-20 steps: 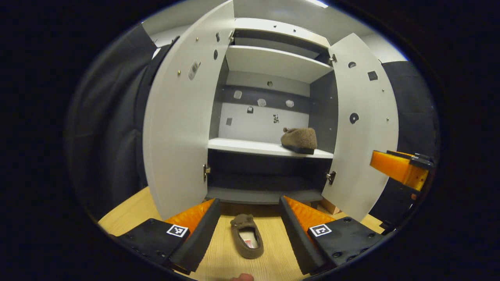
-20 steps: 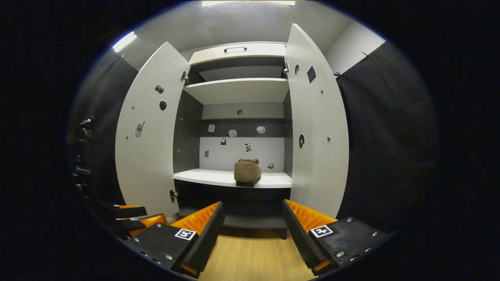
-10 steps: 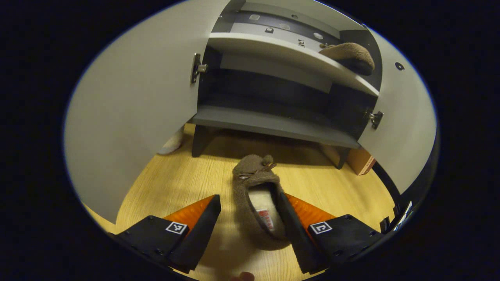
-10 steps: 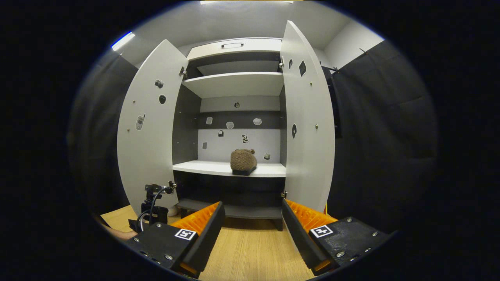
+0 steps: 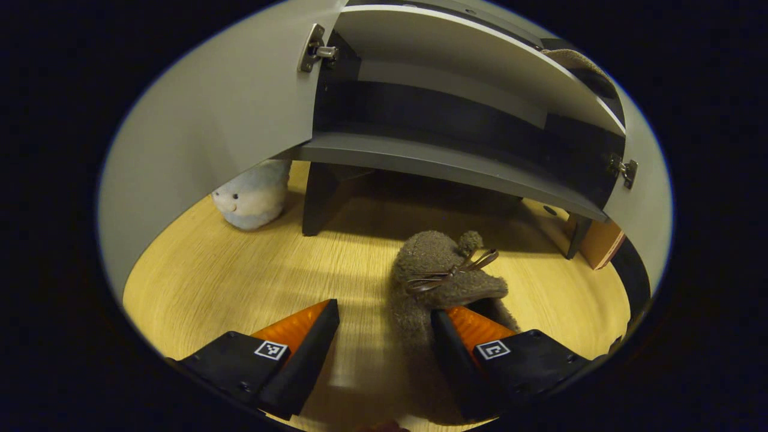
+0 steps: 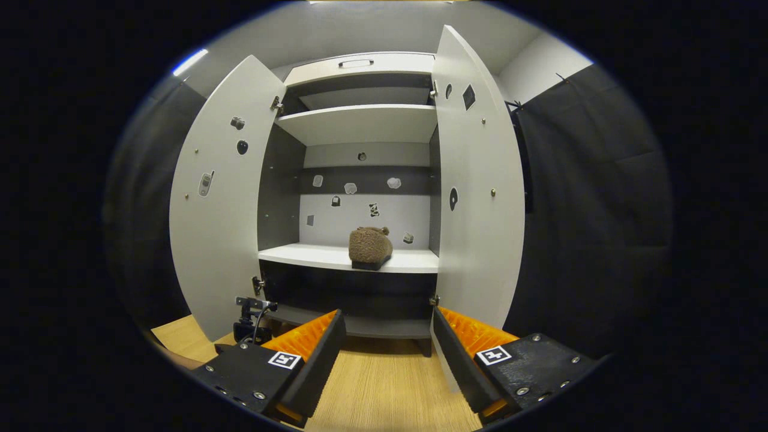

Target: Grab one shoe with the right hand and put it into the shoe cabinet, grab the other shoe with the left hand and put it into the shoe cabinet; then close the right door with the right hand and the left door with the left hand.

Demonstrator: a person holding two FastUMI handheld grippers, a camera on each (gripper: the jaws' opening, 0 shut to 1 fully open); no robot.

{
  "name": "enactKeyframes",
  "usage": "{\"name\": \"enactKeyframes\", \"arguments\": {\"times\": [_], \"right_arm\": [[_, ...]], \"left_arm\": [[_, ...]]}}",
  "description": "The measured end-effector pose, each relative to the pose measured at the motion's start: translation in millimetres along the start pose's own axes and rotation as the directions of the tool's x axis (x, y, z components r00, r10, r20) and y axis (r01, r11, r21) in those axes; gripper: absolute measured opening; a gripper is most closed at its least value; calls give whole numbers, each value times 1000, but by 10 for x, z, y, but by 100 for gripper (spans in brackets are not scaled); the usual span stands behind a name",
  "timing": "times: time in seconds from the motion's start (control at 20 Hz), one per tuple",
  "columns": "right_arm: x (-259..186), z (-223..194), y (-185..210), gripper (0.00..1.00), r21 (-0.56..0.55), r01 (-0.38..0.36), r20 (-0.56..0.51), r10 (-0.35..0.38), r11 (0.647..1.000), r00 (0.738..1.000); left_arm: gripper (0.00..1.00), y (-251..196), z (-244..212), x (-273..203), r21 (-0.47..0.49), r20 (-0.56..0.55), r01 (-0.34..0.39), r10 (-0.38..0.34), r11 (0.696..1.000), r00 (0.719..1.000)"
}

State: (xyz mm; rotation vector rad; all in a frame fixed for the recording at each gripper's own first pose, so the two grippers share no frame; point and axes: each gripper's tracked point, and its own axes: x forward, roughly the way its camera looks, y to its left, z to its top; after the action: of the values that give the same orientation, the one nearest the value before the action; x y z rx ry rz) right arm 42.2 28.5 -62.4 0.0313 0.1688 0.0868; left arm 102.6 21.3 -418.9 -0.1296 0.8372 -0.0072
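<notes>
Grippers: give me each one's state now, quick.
Left gripper: open, one finger inside the fuzzy brown slipper on the floor.
Right gripper: open, empty.

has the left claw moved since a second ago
Yes. The left claw has dropped down and forward toward the cabinet's bottom shelf, now open around one side of the floor slipper.

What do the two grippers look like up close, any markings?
Both match. The left gripper and right gripper each have two wedge-shaped fingers on black bolted plates. Each plate carries a small square black-and-white tag. The fingers' inner faces are ribbed. The left gripper seen from the right gripper view has black cables on top.
</notes>
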Motion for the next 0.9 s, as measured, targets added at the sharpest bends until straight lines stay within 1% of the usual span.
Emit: {"name": "enactKeyframes", "arguments": {"times": [0.05,0.1,0.15,0.2,0.25,0.3,0.35,0.5,0.65,0.8,0.9], "right_arm": [[10,-27,-13,91,-3,2,-5,-2,1000,1000],[12,-52,-26,91,-4,3,-10,-3,1000,1000],[15,-71,-33,91,-1,4,-14,-4,1000,1000],[11,-97,-50,91,4,5,-21,-5,1000,1000],[9,-109,-60,91,9,6,-23,-6,1000,1000],[12,-110,-67,91,12,6,-24,-6,1000,1000],[11,-109,-72,91,14,4,-22,-4,1000,1000],[4,-103,-83,91,10,-1,-16,1,1000,1000],[12,-87,-57,91,11,-8,-3,8,1000,1000],[22,-77,-20,91,14,-21,7,21,1000,1000],[17,-55,16,91,17,-32,14,32,999,999]], "left_arm": [[100,-32,40,9,-9,18,8,-8,1000,1000],[94,-42,54,36,-18,32,8,-7,1000,999],[78,-93,63,45,-35,42,20,-19,999,999],[69,-145,78,38,-55,52,25,-22,998,998],[35,-104,97,35,-48,59,-13,15,999,998],[23,-87,84,25,-50,59,-24,27,998,998],[16,-105,89,11,-63,59,-16,20,998,998],[12,-117,104,-241,-112,63,-12,20,994,998],[12,-171,254,-741,-91,140,5,7,996,990],[12,-198,576,-1262,-88,214,21,-2,996,977],[12,-295,934,-1612,-99,264,49,-21,994,964]]}}
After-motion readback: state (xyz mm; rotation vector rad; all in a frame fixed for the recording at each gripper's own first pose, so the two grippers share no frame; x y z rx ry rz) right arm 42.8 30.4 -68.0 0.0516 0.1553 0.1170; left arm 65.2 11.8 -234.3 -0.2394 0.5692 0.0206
